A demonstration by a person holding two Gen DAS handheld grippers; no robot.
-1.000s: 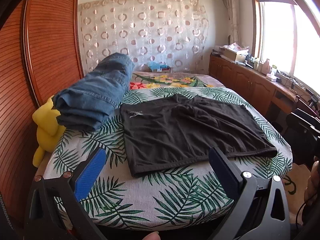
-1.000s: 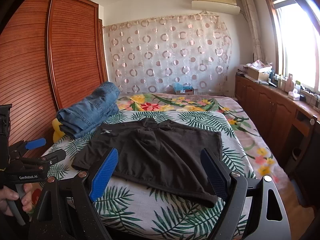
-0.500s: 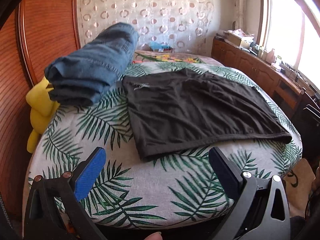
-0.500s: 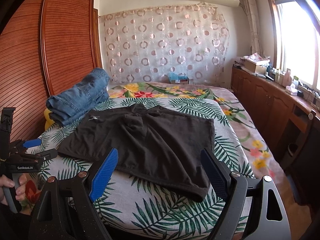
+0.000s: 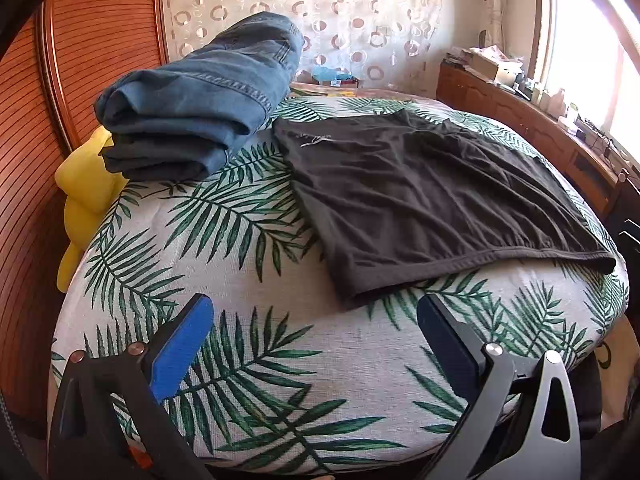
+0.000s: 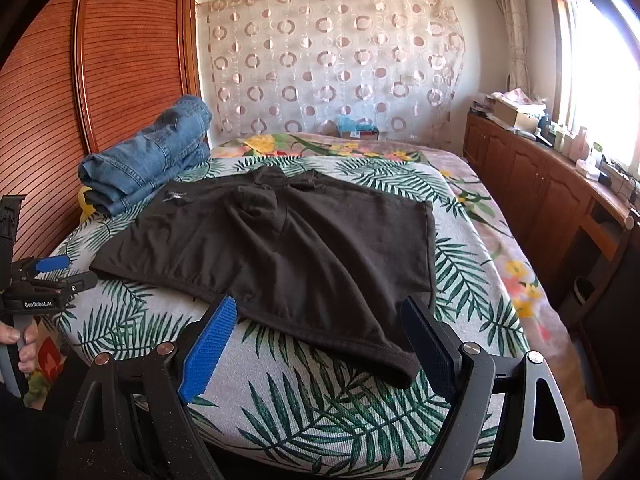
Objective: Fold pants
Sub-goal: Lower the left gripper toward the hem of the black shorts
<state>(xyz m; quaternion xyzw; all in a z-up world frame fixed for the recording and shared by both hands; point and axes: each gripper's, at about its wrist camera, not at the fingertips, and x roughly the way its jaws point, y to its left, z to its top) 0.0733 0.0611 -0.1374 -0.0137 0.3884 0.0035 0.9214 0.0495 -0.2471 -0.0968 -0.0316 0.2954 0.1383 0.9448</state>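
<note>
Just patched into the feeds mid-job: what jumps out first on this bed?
The black shorts lie spread flat across the palm-leaf bedspread, not yet folded. Folded blue jeans are stacked beside them toward the wooden wardrobe. Both the left tool and right tool hover open at the near edge, holding nothing.

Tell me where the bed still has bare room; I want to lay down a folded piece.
Bare leaf-print cover lies along the near edge, between both open grippers and the black shorts, widest below the folded jeans. A narrower strip runs right of the shorts. The far left corner is crowded: jeans beside the shorts, with a yellow toy alongside.
</note>
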